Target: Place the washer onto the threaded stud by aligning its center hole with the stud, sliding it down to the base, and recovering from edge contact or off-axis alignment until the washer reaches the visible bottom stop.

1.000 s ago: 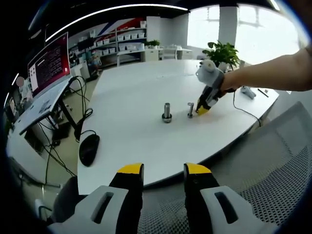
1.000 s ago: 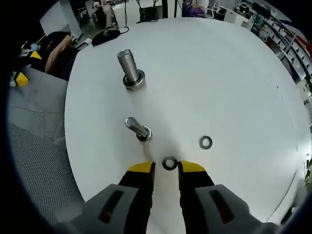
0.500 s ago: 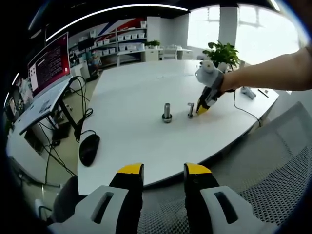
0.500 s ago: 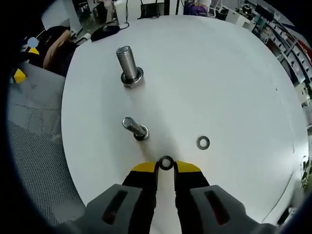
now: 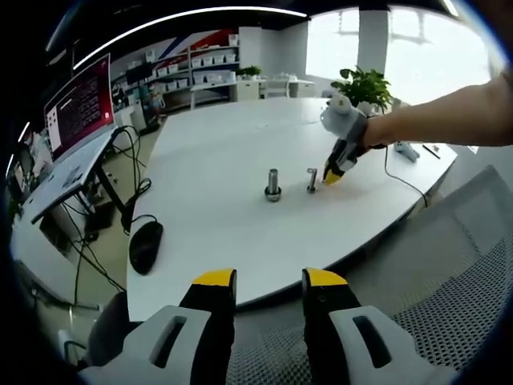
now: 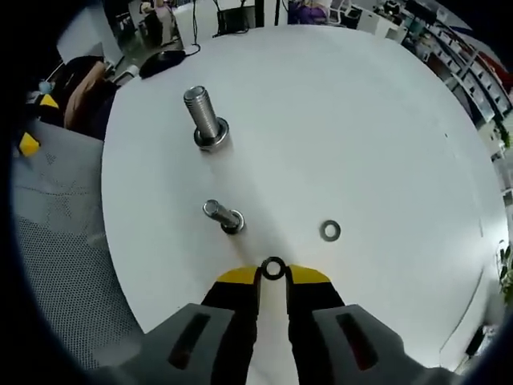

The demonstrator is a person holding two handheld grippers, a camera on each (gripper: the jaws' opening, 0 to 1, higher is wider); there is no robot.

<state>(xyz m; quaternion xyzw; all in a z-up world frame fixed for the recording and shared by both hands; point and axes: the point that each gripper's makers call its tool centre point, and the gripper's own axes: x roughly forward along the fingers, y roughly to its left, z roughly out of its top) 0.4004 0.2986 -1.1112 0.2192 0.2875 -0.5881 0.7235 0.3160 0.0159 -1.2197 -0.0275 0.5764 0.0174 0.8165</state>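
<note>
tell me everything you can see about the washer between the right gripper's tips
The washer is a small dark metallic ring with a round center hole. In the right gripper view it is pinched at its edges between the yellow tips of the right gripper, just above the white table. The smaller stud stands close beyond it, not touching. A second, paler washer lies flat nearby.

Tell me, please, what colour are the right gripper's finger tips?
Yellow, on dark fingers; clearest in the right gripper view, where they pinch the washer.
</note>
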